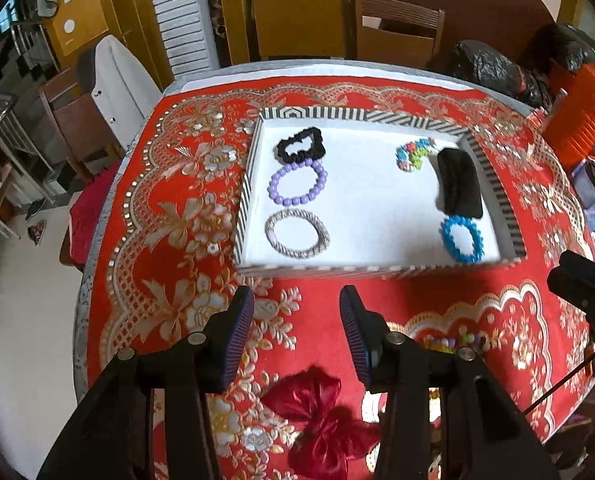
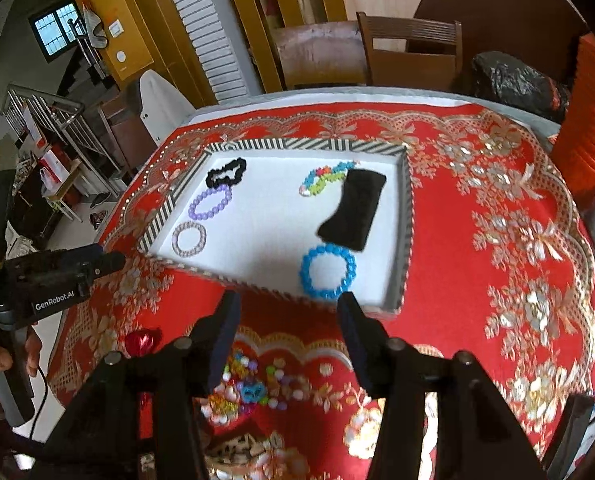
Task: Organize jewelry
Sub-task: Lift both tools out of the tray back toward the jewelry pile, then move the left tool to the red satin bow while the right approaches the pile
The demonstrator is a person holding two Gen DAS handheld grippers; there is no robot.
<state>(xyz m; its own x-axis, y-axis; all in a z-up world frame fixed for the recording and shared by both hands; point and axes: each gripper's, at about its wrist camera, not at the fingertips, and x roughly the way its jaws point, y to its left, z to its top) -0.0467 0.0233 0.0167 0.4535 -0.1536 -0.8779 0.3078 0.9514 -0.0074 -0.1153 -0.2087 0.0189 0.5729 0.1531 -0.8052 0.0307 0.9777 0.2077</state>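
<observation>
Red floral tablecloth (image 1: 437,292) bears a striped tray (image 1: 249,184); wooden chairs (image 1: 397,28) behind; both jaws gape, holding nothing.

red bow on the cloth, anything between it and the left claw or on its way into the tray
Nothing visible blocks it. The red bow lies just below the open left claw. Only bare tablecloth and the tray's low striped near wall come before the white floor, bare in the middle.

Ahead of me a red tablecloth (image 1: 145,216) with gold flowers covers the round table. Beyond its far edge I see a wooden chair (image 2: 413,50), black plastic bags (image 2: 517,84) and an orange basket (image 1: 577,112). To the left stand a white louvered door (image 2: 205,28) and a metal railing (image 2: 45,112).
</observation>
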